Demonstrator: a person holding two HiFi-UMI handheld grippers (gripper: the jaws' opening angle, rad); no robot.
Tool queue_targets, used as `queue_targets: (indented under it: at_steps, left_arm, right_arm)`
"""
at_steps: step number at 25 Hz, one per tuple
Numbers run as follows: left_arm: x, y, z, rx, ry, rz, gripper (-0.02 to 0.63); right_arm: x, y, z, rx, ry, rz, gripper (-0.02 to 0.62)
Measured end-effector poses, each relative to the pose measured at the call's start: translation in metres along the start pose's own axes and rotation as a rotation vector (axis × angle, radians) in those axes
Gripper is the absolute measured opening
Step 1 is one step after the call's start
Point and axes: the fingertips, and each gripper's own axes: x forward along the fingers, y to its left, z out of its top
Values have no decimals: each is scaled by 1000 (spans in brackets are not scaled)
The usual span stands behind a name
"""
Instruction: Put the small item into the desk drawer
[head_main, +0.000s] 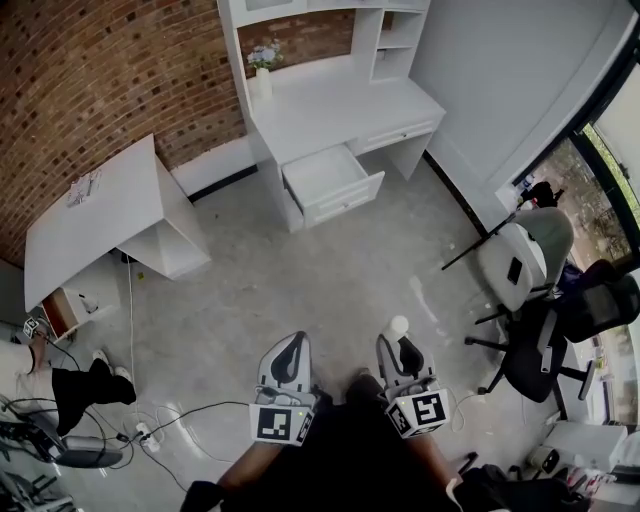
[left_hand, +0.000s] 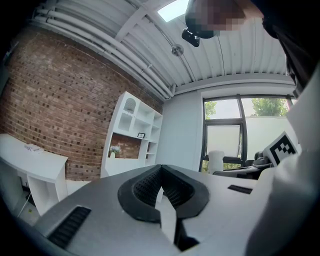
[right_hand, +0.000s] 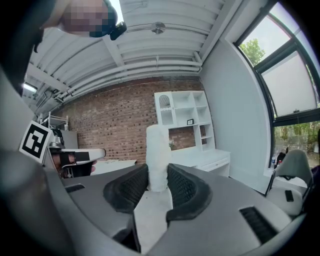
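- Far left, a brick wall of rough red-brown courses runs behind a low white table with a flat, smooth top and slab sides
- Below that table a person's leg in dark cloth shows at the edge, and thin cables trail in loops over the floor, which is pale grey and faintly glossy
- Your left gripper has its two black ribbed pads brought together at the tips. It has hold of nothing, and its grey shell is smooth and matte
- Up the middle stands the white desk, boxy, with open shelves above. A slim white vase with pale flowers sits on its top at the left
- The drawer is pulled out from the desk's left side, a shallow white tray with a panelled front, well apart from both grippers
- Your right gripper has its jaws part-way apart, with the ribbed pads pressing on the item from both sides
- The item is a white upright cylinder with a rounded top and a slightly rough, chalky skin. It stands up out of the pads, low over the floor near your body
- Far right, a grey-backed chair and a black chair stand by the dark-framed window
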Motion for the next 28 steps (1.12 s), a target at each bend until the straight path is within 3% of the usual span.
queue_targets:
  at_steps: [12,28]
  left_arm:
    - [34,16,-13,-7,36,25,23]
    - [174,-8,-4,11,16,122,23]
  right_arm:
    - [38,-22,-2,-2,14,17,138]
    - [130,-140,23,-3,-12,150,138]
